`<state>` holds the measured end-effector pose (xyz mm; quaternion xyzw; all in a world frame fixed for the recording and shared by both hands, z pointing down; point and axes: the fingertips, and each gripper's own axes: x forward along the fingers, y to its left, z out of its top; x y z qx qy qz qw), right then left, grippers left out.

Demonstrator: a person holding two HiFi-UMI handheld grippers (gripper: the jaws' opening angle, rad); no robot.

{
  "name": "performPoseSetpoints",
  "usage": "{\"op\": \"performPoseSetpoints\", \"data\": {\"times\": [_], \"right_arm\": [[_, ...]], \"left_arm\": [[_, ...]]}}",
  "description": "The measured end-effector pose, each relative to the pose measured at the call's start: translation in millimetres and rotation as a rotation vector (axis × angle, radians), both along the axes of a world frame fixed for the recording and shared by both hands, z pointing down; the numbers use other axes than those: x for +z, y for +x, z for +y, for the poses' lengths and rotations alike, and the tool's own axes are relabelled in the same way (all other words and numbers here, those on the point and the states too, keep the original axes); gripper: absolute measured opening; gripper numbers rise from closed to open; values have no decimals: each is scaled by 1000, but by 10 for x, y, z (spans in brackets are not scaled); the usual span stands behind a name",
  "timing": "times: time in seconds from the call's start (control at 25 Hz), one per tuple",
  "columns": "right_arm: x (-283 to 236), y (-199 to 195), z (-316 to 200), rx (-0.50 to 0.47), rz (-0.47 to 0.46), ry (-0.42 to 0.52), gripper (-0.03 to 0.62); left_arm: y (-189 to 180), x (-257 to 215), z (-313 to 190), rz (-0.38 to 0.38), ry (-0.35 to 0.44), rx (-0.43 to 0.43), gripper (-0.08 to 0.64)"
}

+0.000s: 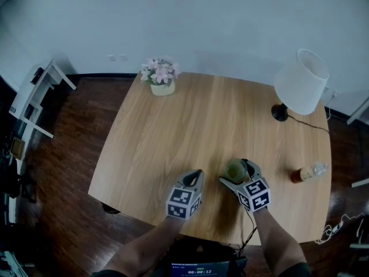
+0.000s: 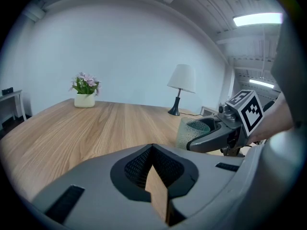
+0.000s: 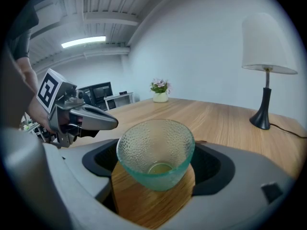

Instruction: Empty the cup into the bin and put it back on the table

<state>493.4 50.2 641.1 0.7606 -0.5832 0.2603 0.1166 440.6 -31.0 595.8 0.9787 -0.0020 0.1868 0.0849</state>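
Plainly, with the jaws of the right gripper (image 1: 235,172) spread wide and the cup (image 3: 156,152) standing loose on the tabletop (image 1: 190,126) between them, a skewed pull-back could clip and tip it; only the right gripper view shows the gap at each side, while the jaws of the left gripper (image 1: 198,173) sit closed, empty.
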Motion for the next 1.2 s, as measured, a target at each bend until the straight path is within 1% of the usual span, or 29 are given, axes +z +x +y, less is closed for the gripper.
{"op": "performPoseSetpoints", "data": {"times": [0.04, 0.08, 0.24, 0.28, 0.48, 0.6, 0.88, 1.2], "right_arm": [[9, 2, -3, 4, -4, -2, 467], [14, 6, -5, 9, -6, -4, 440], [-1, 49, -4, 36, 8, 8, 436], [-6, 56, -8, 40, 12, 11, 416], [7, 38, -1, 37, 11, -2, 405], [-56, -18, -3, 26, 2, 15, 403], [-334, -126, 0, -3, 32, 48, 403], [-972, -203, 19, -31, 96, 92, 402]], "left_arm": [[-15, 8, -1, -2, -2, 0, -6], [-33, 13, 0, -4, -3, 0, -6], [-111, 34, 4, -5, -4, -3, -6], [-126, 41, -3, -6, -2, -4, -6], [-183, -2, -36, 8, 1, -6, -6], [-224, -116, -59, 39, -2, -13, -6], [-314, -350, -99, 89, 9, -16, -6], [-428, -867, -208, 215, 35, -6, -6]]}}
